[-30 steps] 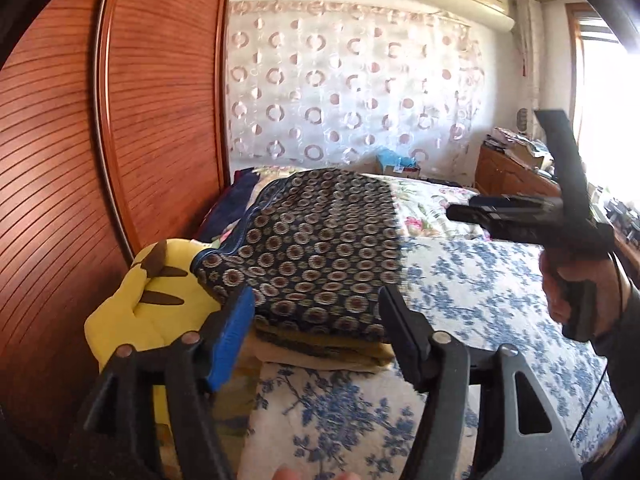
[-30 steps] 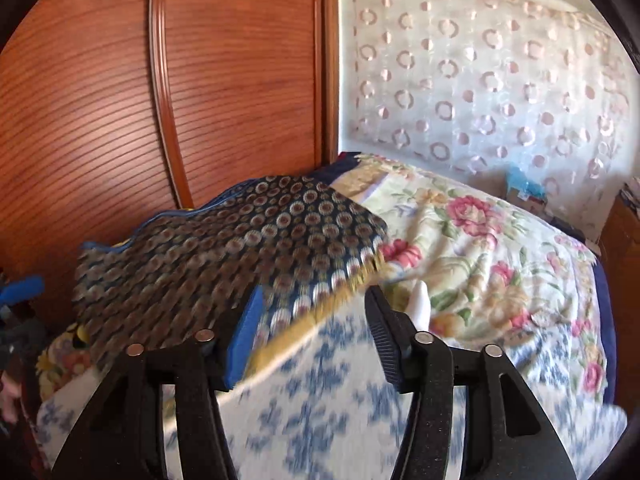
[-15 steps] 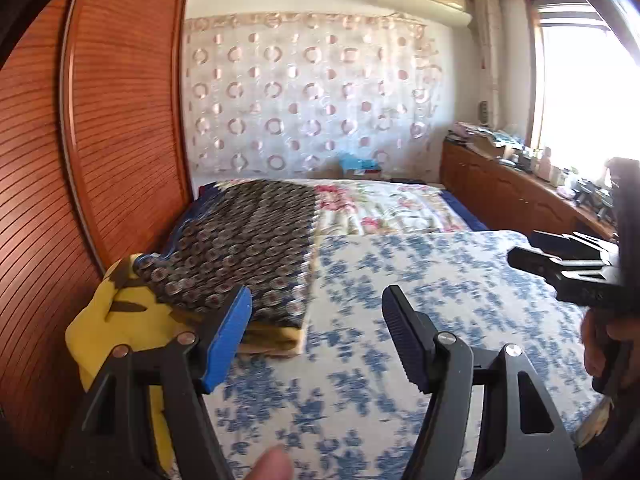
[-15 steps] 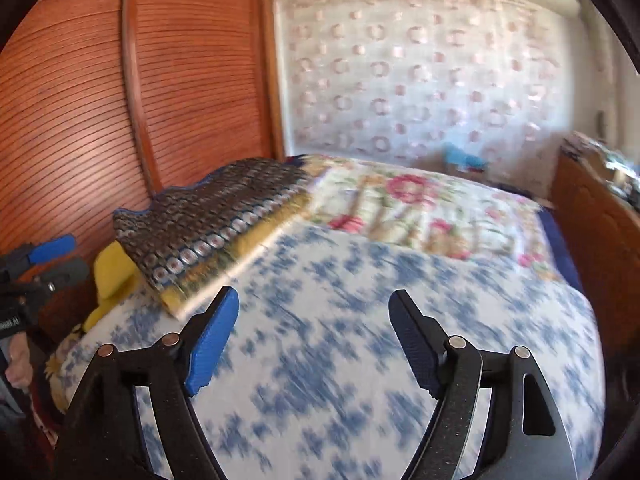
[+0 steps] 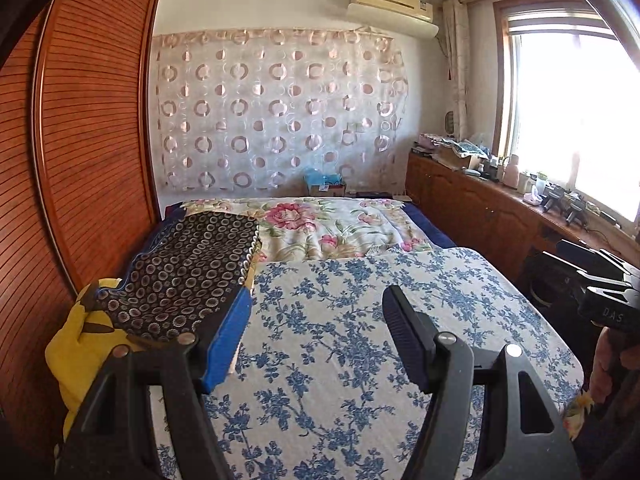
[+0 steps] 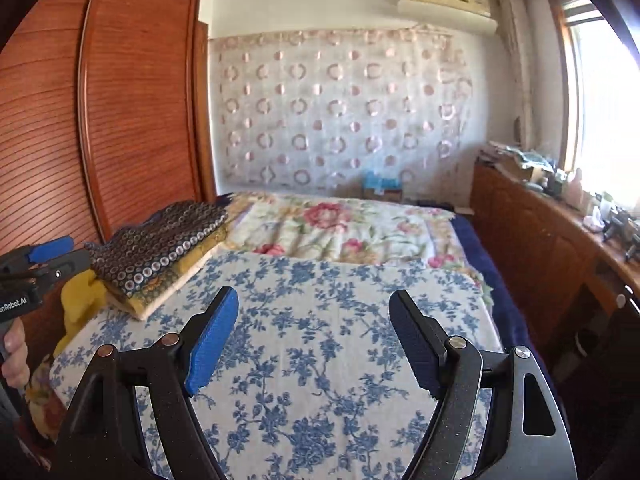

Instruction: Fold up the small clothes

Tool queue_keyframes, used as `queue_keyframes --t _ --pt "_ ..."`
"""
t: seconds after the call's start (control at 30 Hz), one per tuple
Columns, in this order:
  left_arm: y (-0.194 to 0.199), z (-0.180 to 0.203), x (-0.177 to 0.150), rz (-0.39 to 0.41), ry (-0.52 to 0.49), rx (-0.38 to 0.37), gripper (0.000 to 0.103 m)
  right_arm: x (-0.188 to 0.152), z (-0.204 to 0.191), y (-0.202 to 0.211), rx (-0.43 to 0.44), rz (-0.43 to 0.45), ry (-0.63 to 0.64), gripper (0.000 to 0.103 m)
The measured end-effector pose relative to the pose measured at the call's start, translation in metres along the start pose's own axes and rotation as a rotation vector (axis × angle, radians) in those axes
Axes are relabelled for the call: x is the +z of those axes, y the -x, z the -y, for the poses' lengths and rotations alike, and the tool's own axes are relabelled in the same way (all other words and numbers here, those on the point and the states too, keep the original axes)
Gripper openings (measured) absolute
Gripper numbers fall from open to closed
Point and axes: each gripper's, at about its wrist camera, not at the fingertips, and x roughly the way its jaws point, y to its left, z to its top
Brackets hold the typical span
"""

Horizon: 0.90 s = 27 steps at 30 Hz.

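Both grippers hung over the blue-flowered board [image 5: 360, 320] laid across the bed [image 5: 332, 224], and neither held anything. The left gripper [image 5: 316, 336] had its jaws set wide with only bare floral cover between them. The right gripper [image 6: 314, 340] had its jaws just been opening, and they too stood wide and empty.

The task's things, as far as could be seen, were the folded clothes stacked at the board's 10 o'clock corner: a dark ring-patterned garment [image 5: 188, 272] on top, with a yellow-edged piece [image 6: 176, 284] under it in the right wrist view. A yellow cloth [image 5: 80, 344] slumped beside the stack against the wooden wardrobe [image 5: 92, 140]. Whether it was a garment waiting to be folded could not be told.

By my reading, 1 fold was finished and the step in hand was fetching the next piece. To do that well, the person should bring it to the middle of the bare board, well clear of the finished stack, so the pile was not dragged. Taking the fabric by 2 corners, 1 per gripper, with the jaws closing only once cloth sat fully between the pads, would let it spread flat before any fold.
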Motion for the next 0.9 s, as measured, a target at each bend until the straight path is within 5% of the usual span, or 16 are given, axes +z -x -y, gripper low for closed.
queue_keyframes --t 0.9 --pt "0.029 0.012 0.017 0.057 -0.004 0.01 0.068 0.007 0.019 0.047 -0.071 0.102 -0.051 0.08"
